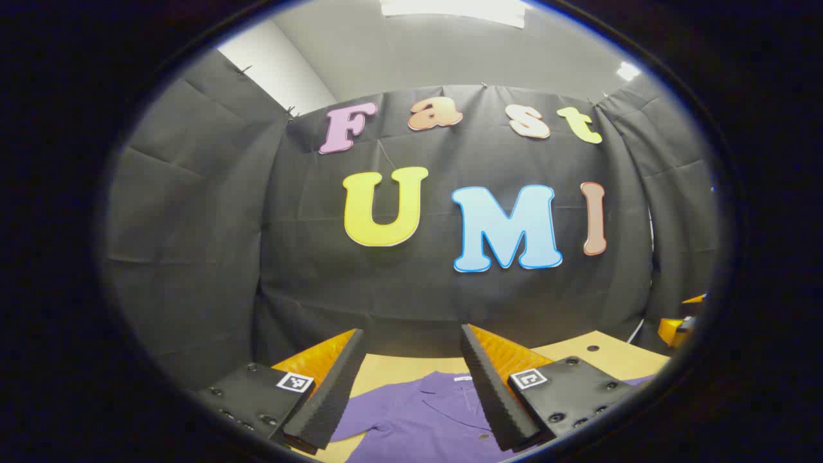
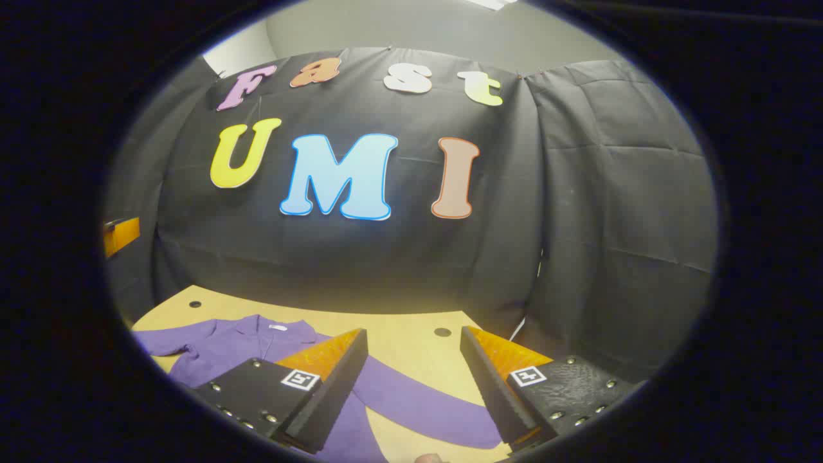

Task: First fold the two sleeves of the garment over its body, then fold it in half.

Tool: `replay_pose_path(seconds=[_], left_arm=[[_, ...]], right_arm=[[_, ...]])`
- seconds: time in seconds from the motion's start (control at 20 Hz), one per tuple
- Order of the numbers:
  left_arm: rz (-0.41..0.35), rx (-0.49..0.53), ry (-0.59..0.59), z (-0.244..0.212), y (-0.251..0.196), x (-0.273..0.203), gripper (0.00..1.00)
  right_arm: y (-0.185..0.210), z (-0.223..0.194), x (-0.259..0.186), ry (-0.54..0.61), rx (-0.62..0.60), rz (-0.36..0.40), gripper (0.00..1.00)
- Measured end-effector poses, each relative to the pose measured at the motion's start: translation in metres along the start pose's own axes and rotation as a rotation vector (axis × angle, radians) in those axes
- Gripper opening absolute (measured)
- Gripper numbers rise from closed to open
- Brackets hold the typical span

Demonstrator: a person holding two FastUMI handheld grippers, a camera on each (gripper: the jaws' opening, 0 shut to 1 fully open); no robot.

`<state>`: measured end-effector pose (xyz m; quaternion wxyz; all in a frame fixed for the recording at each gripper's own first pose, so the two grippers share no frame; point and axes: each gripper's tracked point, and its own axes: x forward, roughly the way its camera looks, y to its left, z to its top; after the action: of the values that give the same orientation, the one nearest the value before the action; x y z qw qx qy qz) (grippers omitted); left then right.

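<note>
A: Garment (image 1: 418, 418), purple, is lying flat on the counter (image 1: 604, 357), showing between and beyond the two fingers of the left hand-held gripper (image 1: 411, 392) in the left gripper view. Those fingers are standing spread apart, gripping nothing, above the cloth.

B: In the right gripper view the right hand-held gripper (image 2: 415, 392) is likewise standing released, its fingers well apart and holding nothing. One long sleeve (image 2: 418, 402) is running outward across the counter between those fingers, unfolded, away from the body of the garment (image 2: 218, 350).

A: The collar (image 1: 450, 382) is pointing toward the far edge of the counter, just beyond the fingertips in the left gripper view.

B: In the right gripper view the collar (image 2: 270, 331) is lying to the left of the near finger, and another sleeve (image 2: 170, 341) is spreading farther left. A small round hole (image 2: 442, 332) is showing in the bare counter (image 2: 411, 328) beyond the fingers.

A: Farthest back, the black cloth wall (image 1: 193, 225) is hanging behind the counter, with an orange part (image 1: 675, 328) at the right edge of the left gripper view; what it is cannot be told.
</note>
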<state>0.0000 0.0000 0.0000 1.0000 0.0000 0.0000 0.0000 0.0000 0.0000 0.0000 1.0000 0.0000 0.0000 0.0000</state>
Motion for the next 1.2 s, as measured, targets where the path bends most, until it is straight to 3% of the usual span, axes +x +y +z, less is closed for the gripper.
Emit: replay_pose_path(seconds=[0.75,0.9,1.2], left_arm=[[0.015,-0.026,0.024,-0.018,0.021,0.007,0.95],[0.019,-0.024,0.031,-0.023,0.023,0.006,0.95],[0.031,0.012,0.08,-0.049,0.022,0.002,0.95]], right_arm=[[0.01,-0.012,0.0,0.043,0.003,-0.013,0.92],[-0.002,-0.038,0.003,0.123,0.061,-0.039,0.92],[-0.056,-0.106,0.01,0.29,0.118,-0.176,0.92]])
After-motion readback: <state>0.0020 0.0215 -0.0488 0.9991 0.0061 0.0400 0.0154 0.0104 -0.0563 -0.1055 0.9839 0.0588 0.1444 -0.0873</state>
